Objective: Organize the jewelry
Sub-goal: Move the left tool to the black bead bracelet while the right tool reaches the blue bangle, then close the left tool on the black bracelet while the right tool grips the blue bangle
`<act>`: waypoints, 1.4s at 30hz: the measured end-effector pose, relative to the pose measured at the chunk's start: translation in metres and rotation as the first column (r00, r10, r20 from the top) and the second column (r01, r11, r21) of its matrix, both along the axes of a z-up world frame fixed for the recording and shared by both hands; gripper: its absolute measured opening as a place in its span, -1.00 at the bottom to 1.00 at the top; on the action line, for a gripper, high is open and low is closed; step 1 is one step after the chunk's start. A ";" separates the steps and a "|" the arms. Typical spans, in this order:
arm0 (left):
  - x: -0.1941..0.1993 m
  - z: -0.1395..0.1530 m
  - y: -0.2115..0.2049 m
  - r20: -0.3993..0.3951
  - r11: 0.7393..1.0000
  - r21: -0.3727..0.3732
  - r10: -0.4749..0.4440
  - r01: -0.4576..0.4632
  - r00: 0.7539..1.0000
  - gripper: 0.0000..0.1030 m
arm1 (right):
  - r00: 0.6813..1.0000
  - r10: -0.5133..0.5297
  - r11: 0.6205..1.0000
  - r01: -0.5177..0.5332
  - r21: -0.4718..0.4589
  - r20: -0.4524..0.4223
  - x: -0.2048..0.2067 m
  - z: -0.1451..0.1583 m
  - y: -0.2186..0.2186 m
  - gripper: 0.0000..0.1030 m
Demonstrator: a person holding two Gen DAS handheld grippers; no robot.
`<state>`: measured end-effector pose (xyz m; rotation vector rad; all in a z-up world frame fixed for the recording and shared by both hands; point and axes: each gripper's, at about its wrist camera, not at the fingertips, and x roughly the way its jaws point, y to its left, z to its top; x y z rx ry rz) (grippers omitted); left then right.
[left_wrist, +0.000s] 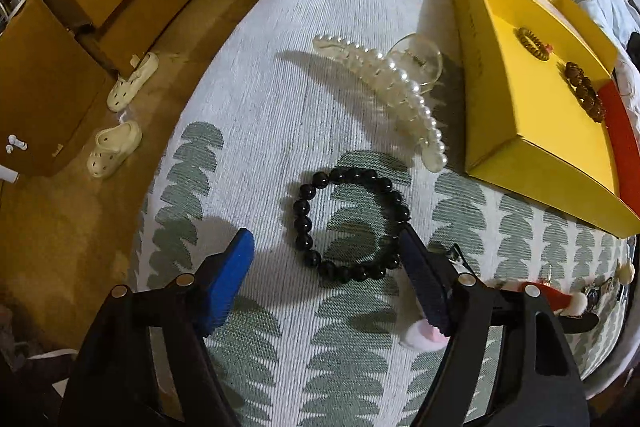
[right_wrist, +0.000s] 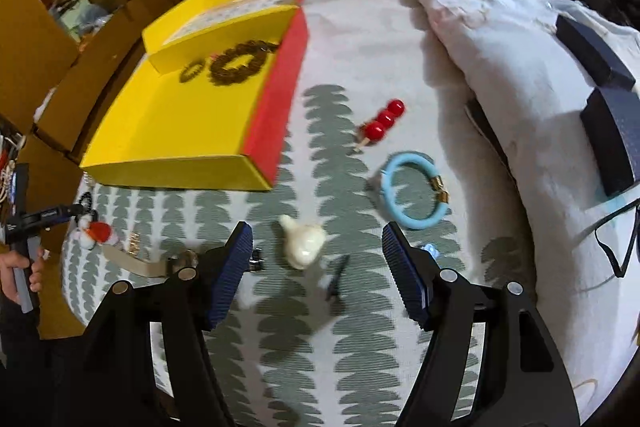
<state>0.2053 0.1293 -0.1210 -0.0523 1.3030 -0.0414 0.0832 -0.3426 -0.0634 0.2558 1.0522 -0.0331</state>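
Bedspread: pearl claw clip beside yellow box

1. Warm indoor light; the floor is dim and orange.
2. The pearl hair clip throws a shadow leftward on the bedspread.
3. Fisheye bending curves the edges, with black corners.
4. In the right wrist view, motion blur smears the yellow box and the red beads.

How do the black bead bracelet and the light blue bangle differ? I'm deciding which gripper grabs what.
The black bead bracelet is a ring of round dark beads; the light blue bangle is a smooth band with a gold clasp. The bracelet lies between the open left gripper fingers; the bangle lies beyond the open right gripper's far finger. Both lie flat on the patterned bedspread, outside the yellow box.
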 end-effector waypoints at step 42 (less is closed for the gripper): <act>0.014 -0.013 0.010 -0.008 0.999 -0.044 0.003 -0.004 1.000 -0.52 | 0.988 -0.098 0.994 0.092 -0.055 -0.115 0.061 -0.063 -0.039 -0.73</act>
